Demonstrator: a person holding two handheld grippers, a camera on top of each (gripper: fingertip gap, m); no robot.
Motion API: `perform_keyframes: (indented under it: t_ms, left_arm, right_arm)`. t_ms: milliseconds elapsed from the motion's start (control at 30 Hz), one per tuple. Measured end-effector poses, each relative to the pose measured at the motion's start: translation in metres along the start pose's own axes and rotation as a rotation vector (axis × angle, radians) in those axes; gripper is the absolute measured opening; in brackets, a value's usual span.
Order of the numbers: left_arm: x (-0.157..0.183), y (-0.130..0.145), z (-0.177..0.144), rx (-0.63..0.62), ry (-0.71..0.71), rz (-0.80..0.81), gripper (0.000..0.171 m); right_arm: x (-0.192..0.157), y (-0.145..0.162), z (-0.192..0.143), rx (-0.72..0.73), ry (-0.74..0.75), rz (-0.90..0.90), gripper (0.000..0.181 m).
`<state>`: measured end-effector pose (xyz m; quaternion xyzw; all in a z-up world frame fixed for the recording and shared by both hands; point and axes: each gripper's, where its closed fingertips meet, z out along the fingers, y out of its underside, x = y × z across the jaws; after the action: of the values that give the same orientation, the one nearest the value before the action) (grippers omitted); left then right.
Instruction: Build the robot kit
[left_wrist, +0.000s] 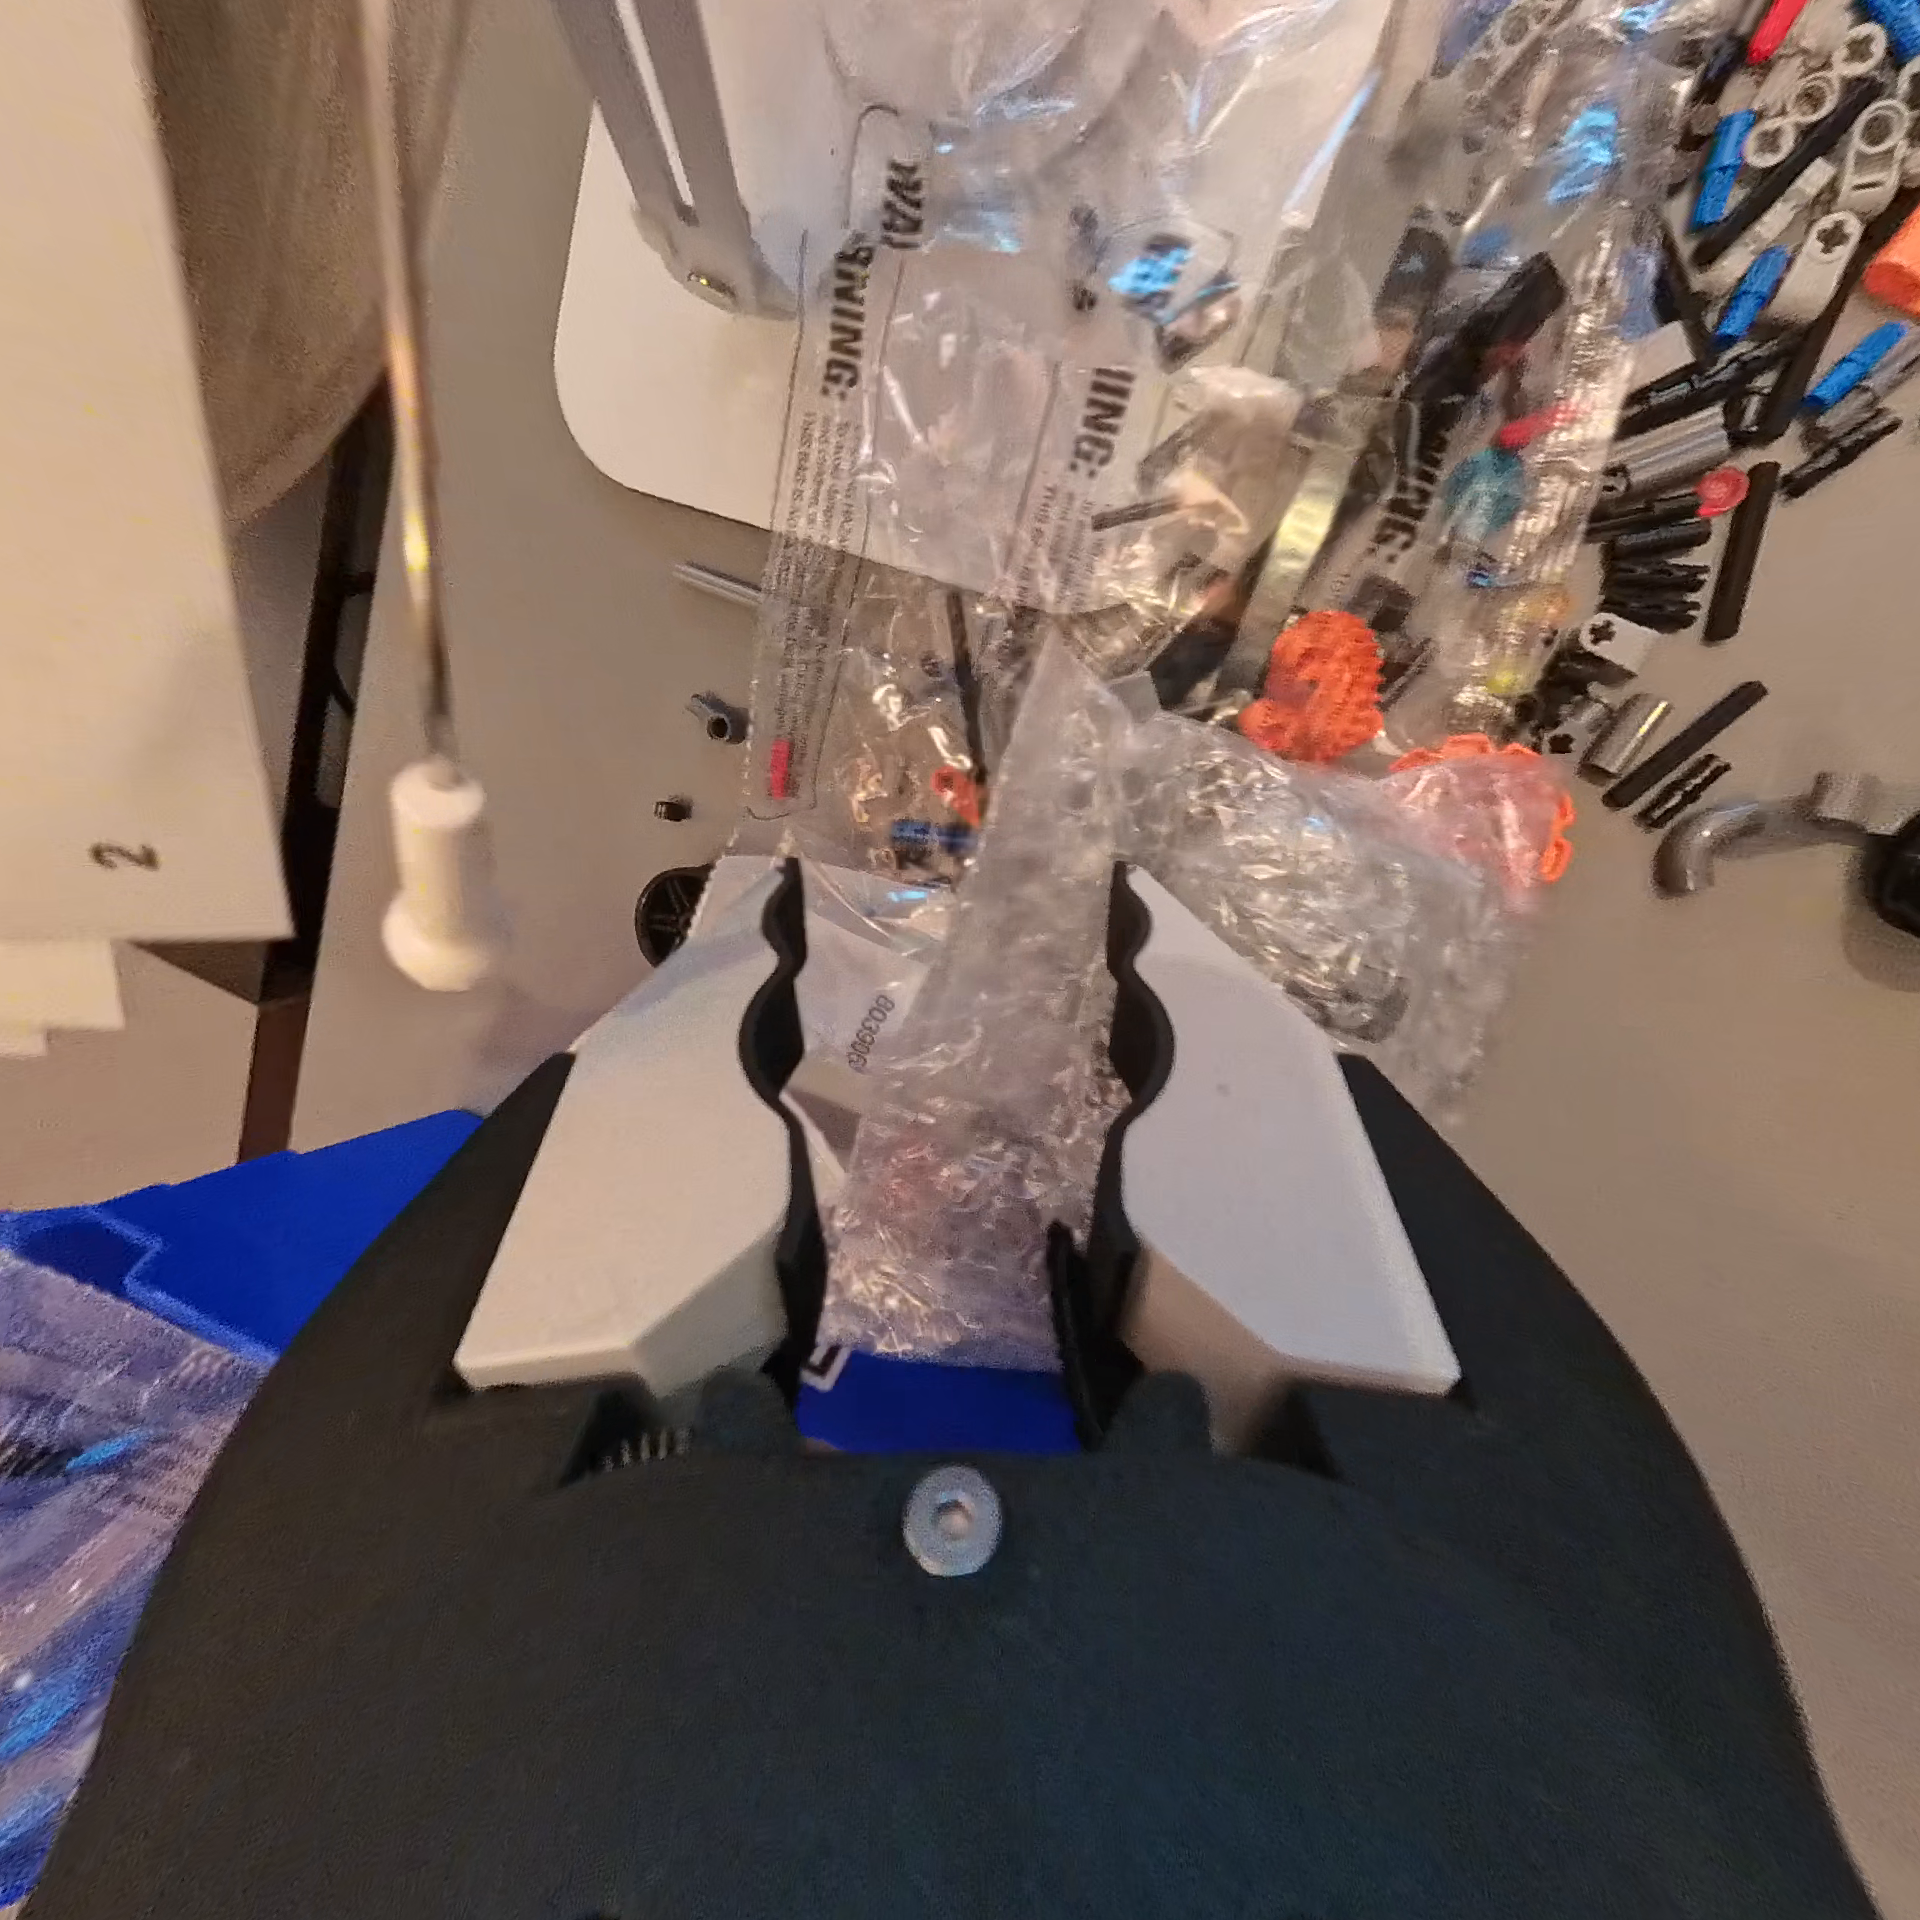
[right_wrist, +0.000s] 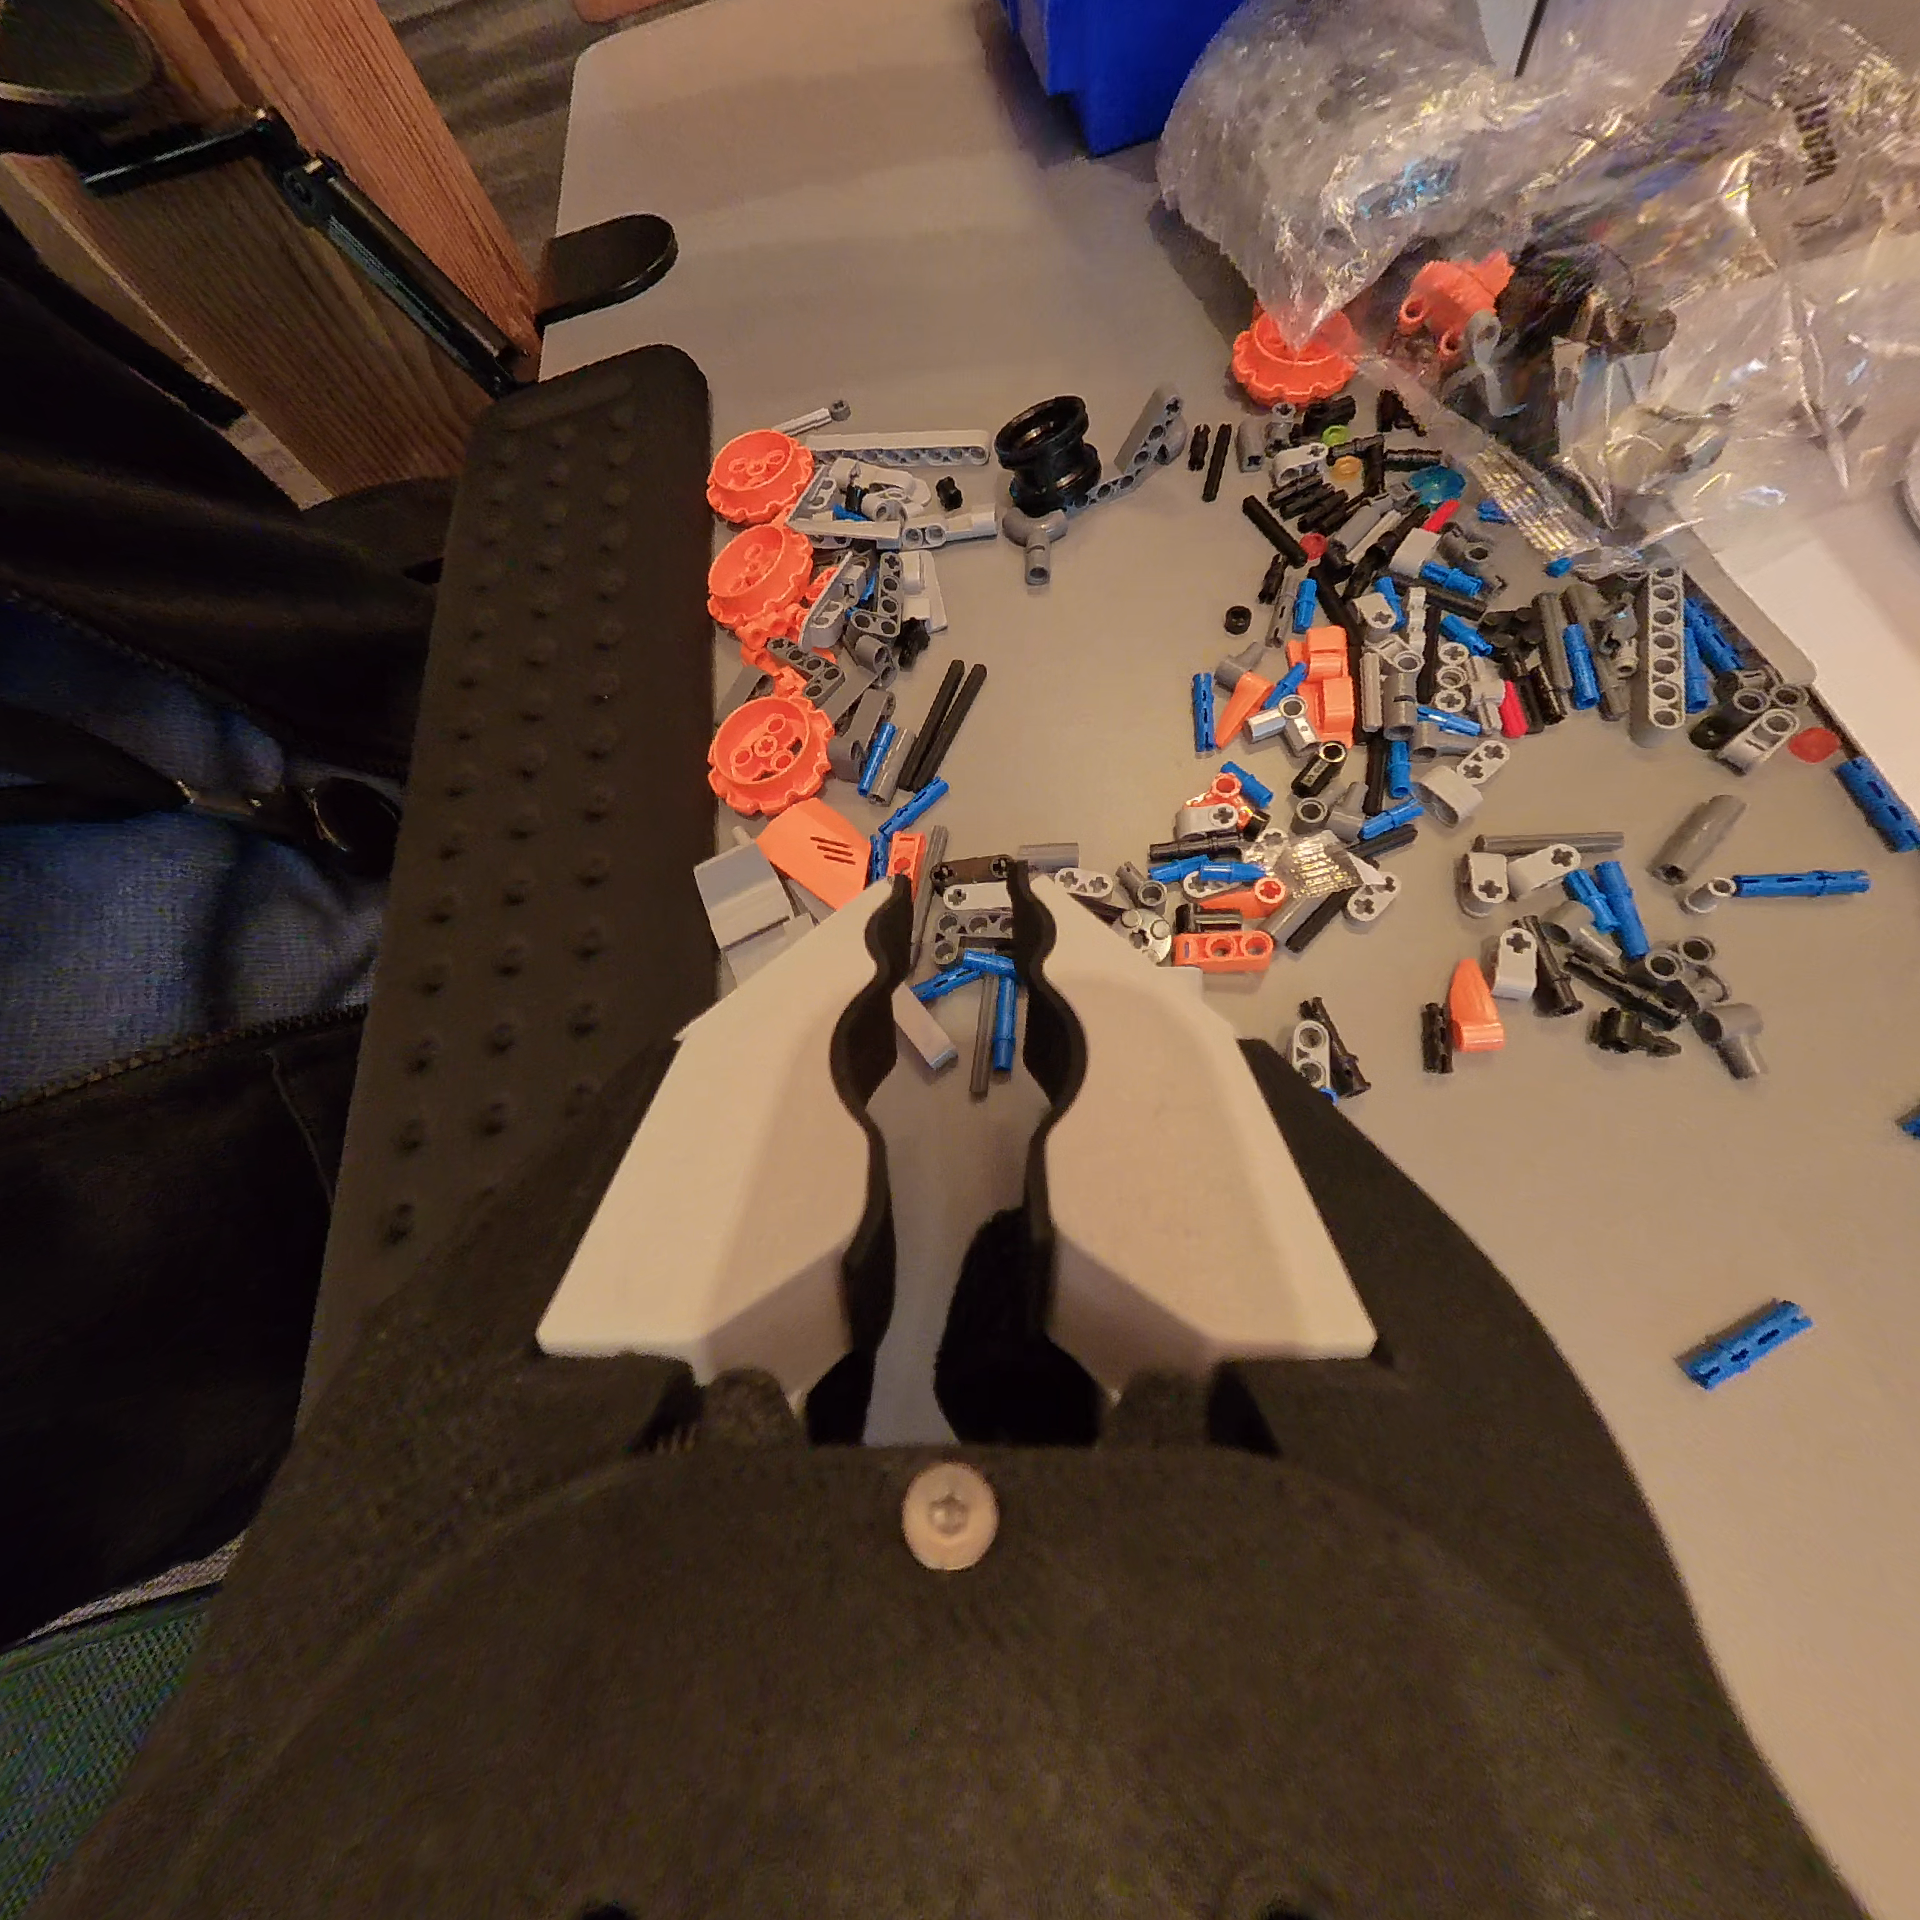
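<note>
My left gripper (left_wrist: 951, 873) is open, its jaws wide apart. A crumpled clear plastic bag (left_wrist: 997, 1039) runs up between them and lies against the right finger, with a gap on its left side. The bag spreads right over orange parts (left_wrist: 1496, 800). More clear printed bags (left_wrist: 935, 436) lie ahead. My right gripper (right_wrist: 961, 883) is open by a narrow gap and empty. Its tips hover over small grey and blue building pieces (right_wrist: 977, 935) on the grey table (right_wrist: 935, 260). The crumpled bags (right_wrist: 1455, 156) also show at the top right of the right wrist view.
Loose black, grey, blue and orange pieces (right_wrist: 1455, 675) are scattered over the table, with orange wheels (right_wrist: 769, 753) and a black wheel (right_wrist: 1044, 447). A studded black plate (right_wrist: 561, 727) lies along the left edge. A blue bin (left_wrist: 260, 1205) sits below my left gripper. A white stand base (left_wrist: 665, 395) and a hanging cord (left_wrist: 436, 873) are to the left. One gripper's finger ends stand about 30 cm off the other's.
</note>
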<state>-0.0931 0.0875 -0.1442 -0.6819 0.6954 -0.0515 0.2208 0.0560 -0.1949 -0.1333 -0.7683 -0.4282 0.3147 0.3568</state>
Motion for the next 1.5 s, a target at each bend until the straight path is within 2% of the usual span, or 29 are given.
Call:
perform_keyframes:
  t_ms: [100, 200, 267, 300, 467, 500, 533, 567, 667, 700, 733, 767, 1033, 1233, 1267, 1300, 1333, 1400, 1433, 1500]
  left_arm:
    - [-0.001, 0.003, 0.007, -0.025, 0.087, -0.072, 0.071]
    - [0.001, 0.009, 0.014, -0.098, 0.159, -0.128, 0.095]
    - [0.001, 0.010, 0.018, -0.132, 0.170, -0.111, 0.111]
    - [0.001, 0.008, 0.018, -0.127, 0.162, -0.084, 0.114]
    - [0.013, 0.003, 0.027, -0.131, 0.259, -0.040, 0.104]
    - [0.016, 0.001, 0.028, -0.126, 0.277, -0.037, 0.097]
    - [0.024, 0.000, 0.027, -0.120, 0.327, -0.040, 0.079]
    - [0.024, -0.001, 0.028, -0.113, 0.325, -0.035, 0.075]
    - [0.027, -0.001, 0.027, -0.097, 0.327, -0.030, 0.049]
    - [0.030, -0.001, 0.026, -0.098, 0.340, -0.027, 0.036]
    - [0.035, 0.000, 0.025, -0.099, 0.355, -0.012, 0.013]
    - [0.032, 0.000, 0.026, -0.100, 0.321, 0.007, 0.000]
    - [0.037, 0.000, 0.023, -0.080, 0.261, 0.030, 0.000]
    - [0.079, 0.000, 0.007, -0.102, 0.394, 0.033, 0.000]
    - [0.081, -0.002, 0.005, -0.102, 0.382, 0.059, 0.003]
    - [0.079, -0.006, 0.005, -0.086, 0.346, 0.092, 0.017]
    - [0.071, -0.008, 0.007, -0.084, 0.271, 0.124, 0.042]
    - [0.057, -0.009, 0.010, -0.100, 0.179, 0.131, 0.077]
    - [0.051, -0.011, 0.012, -0.098, 0.157, 0.109, 0.089]
    - [0.045, -0.009, 0.018, -0.106, 0.154, 0.099, 0.102]
  right_arm:
    - [0.000, 0.001, -0.001, 0.000, -0.005, 0.000, 0.018]
    - [-0.001, 0.001, 0.000, -0.001, -0.010, -0.003, 0.018]
    - [-0.002, 0.002, 0.000, -0.005, -0.012, -0.007, 0.018]
    - [-0.002, 0.003, 0.000, -0.008, -0.013, -0.007, 0.018]
    - [-0.003, 0.004, 0.002, -0.014, -0.021, -0.007, 0.017]
    - [-0.003, 0.005, 0.002, -0.018, -0.020, -0.007, 0.017]
    - [-0.002, 0.005, 0.002, -0.019, -0.018, -0.007, 0.017]
    - [-0.002, 0.005, 0.002, -0.018, -0.017, -0.007, 0.017]
    - [-0.002, 0.004, 0.000, -0.012, -0.015, -0.008, 0.017]
    - [-0.002, 0.004, 0.000, -0.011, -0.016, -0.009, 0.017]
    - [-0.002, 0.004, 0.000, -0.011, -0.016, -0.011, 0.017]
    - [-0.002, 0.004, 0.000, -0.012, -0.016, -0.012, 0.017]
    - [-0.003, 0.003, -0.002, -0.004, -0.014, -0.014, 0.017]
    - [-0.003, 0.004, 0.000, -0.011, -0.019, -0.013, 0.017]
    - [-0.003, 0.004, -0.001, -0.009, -0.018, -0.013, 0.017]
    - [-0.003, 0.003, -0.001, -0.008, -0.017, -0.014, 0.017]
    - [-0.003, 0.003, -0.001, -0.007, -0.015, -0.013, 0.017]
    - [-0.003, 0.003, -0.002, -0.007, -0.015, -0.012, 0.017]
    - [-0.002, 0.004, -0.001, -0.009, -0.015, -0.013, 0.017]
    - [-0.003, 0.004, -0.001, -0.012, -0.020, -0.014, 0.017]
